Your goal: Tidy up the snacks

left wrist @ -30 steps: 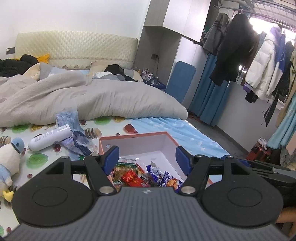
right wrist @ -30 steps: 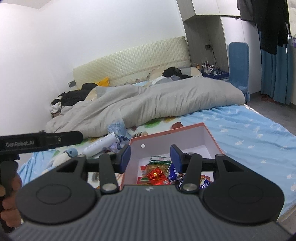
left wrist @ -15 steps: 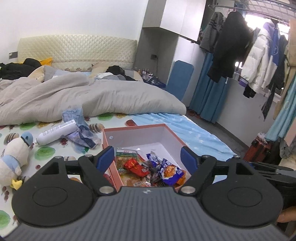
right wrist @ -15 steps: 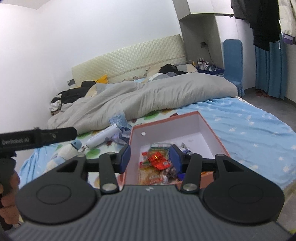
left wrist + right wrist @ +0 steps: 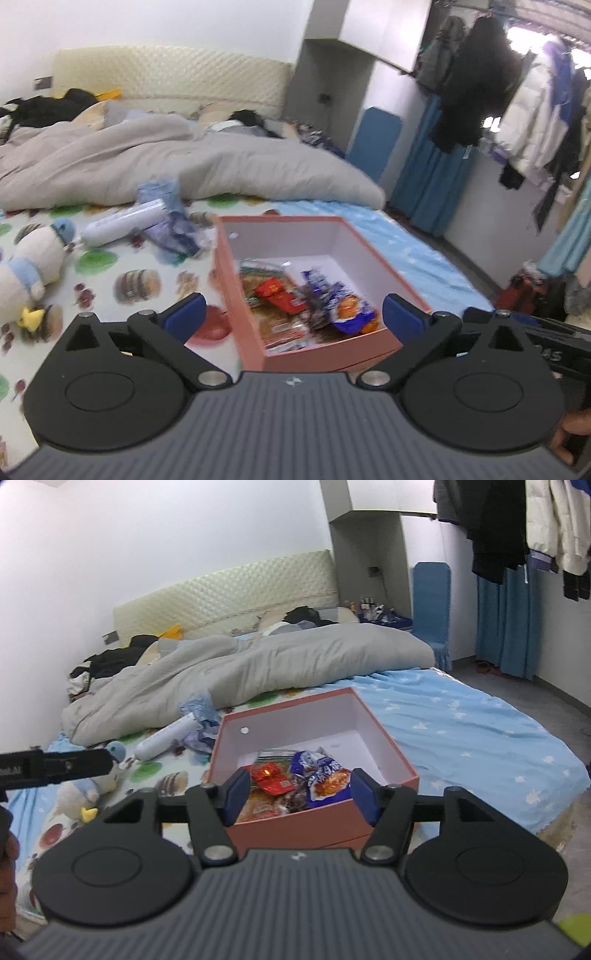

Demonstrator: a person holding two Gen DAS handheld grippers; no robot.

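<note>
A salmon-pink box (image 5: 373, 254) (image 5: 391, 746) with a white inside lies open on the bed near its foot. A pile of snack packets (image 5: 306, 299) (image 5: 295, 782) fills its near corner: a red packet (image 5: 269, 779), a blue and orange bag (image 5: 325, 779) and clear-wrapped ones. My left gripper (image 5: 293, 317) hovers in front of the box, its jaws opening wide, nothing pressed between the pads. My right gripper (image 5: 299, 797) hangs just before the box's near wall, its jaws opening too, holding nothing.
A white bottle (image 5: 125, 221) (image 5: 166, 734), crumpled blue bags (image 5: 173, 225) and a plush penguin (image 5: 26, 266) lie left of the box on the patterned sheet. A grey duvet (image 5: 147, 166) covers the far bed. Clothes (image 5: 517, 92) hang at the right. The bed's edge drops at the right.
Both grippers have come closer to the box and sunk a little. The left jaws have spread wide; the right jaws have widened in the last moment.
</note>
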